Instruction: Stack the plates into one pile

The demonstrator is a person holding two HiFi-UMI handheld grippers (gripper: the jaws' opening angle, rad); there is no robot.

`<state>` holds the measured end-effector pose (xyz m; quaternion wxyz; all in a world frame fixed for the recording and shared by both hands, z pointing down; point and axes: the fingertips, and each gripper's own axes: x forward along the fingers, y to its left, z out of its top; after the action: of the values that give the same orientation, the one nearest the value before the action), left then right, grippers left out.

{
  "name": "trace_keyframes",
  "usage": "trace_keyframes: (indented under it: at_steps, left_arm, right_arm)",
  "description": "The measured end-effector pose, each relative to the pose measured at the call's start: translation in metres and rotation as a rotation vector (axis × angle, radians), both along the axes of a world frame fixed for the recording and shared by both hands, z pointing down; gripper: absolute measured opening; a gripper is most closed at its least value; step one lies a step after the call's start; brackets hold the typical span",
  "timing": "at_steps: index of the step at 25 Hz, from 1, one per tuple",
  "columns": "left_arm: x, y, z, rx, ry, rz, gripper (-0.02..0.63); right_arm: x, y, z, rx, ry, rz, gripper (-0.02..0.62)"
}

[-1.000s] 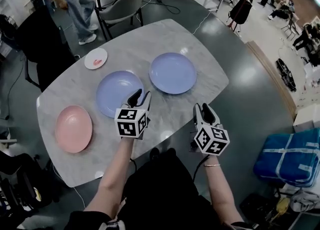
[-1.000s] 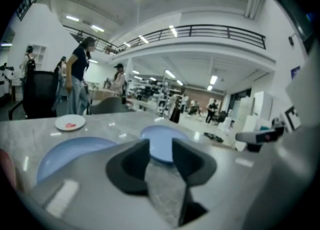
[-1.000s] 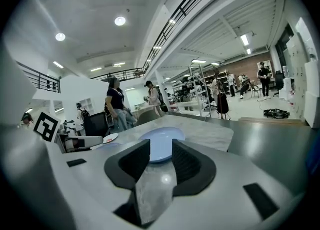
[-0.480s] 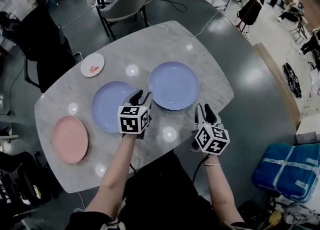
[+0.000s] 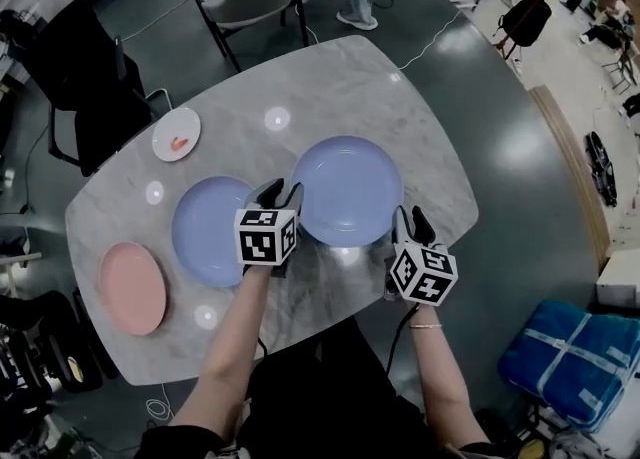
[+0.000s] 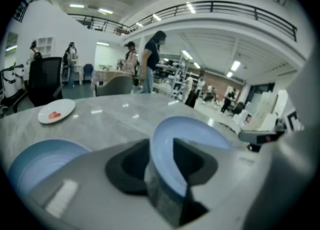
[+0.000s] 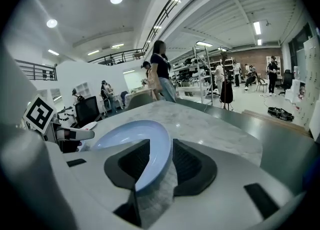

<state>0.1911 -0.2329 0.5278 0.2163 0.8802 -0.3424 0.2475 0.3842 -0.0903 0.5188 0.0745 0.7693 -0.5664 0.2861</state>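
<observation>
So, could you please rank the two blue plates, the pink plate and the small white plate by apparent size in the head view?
Largest: right blue plate and left blue plate, which look about alike, so I won't rank them.
Next: pink plate, somewhat smaller, though distortion near the picture's edge makes that unsure.
Smallest: white plate, clearly.

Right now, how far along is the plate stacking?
Nothing is stacked yet: the pink plate, the left blue plate, the right blue plate and the small white plate lie separately on the table. In hand: the left hand-held gripper, jaws opening, and the right hand-held gripper, jaws apart, each straddle the right blue plate's rim without clamping it. Left: lift it, then pile all four.
</observation>
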Motion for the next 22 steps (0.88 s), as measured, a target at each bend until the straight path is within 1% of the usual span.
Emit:
trace_keyframes:
  at_steps: [5, 10, 22]
  left_arm:
    - [0.008, -0.017, 0.013, -0.036, -0.03, -0.021, 0.149]
    - [0.02, -0.026, 0.021, -0.044, -0.096, -0.015, 0.149]
    - [0.033, -0.038, 0.047, -0.09, -0.302, 0.054, 0.146]
  right_arm:
    - [0.009, -0.016, 0.019, -0.059, -0.014, -0.021, 0.121]
    - [0.011, -0.021, 0.039, -0.145, -0.03, -0.062, 0.129]
    - [0.003, -0.026, 0.06, -0.236, -0.074, -0.119, 0.129]
